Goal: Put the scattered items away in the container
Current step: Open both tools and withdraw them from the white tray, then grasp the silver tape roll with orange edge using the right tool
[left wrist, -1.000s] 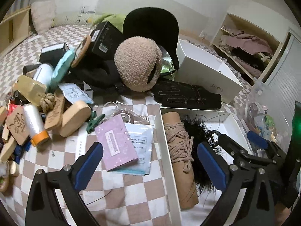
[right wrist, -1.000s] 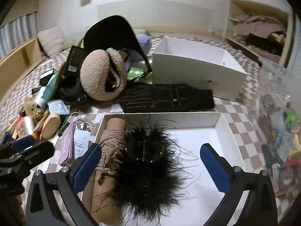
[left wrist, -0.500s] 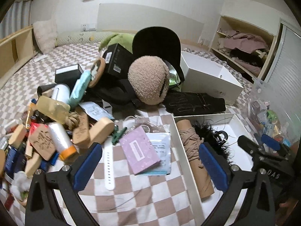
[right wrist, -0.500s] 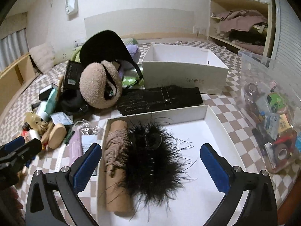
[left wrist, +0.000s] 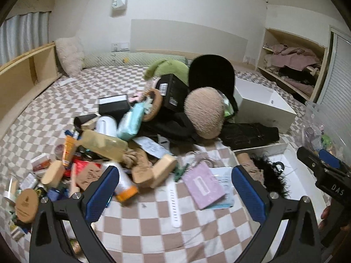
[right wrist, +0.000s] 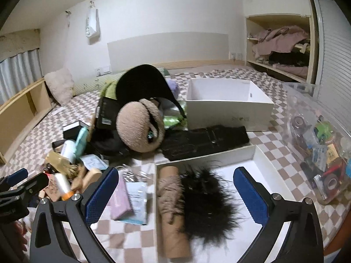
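Home bedroom. Bed w/ brown-white checkered sheet (left wrist: pixel 136 225), fluffy cream pillow (left wrist: pixel 69 55) by pale headboard panel (left wrist: pixel 188 36), open wooden closet shelves w/ piled pink & dark clothes (right wrist: pixel 283 46), grey curtain (left wrist: pixel 22 35), wall sockets (left wrist: pixel 120 46).

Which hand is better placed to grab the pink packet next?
Left. Its open tool hangs over the clutter, nearer the pink packet; the right tool hangs over the white tray.

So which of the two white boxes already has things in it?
The shallow white tray nearest the right gripper: it holds a cord-wrapped cardboard tube and a black feathery piece. The deeper white box behind it looks empty.
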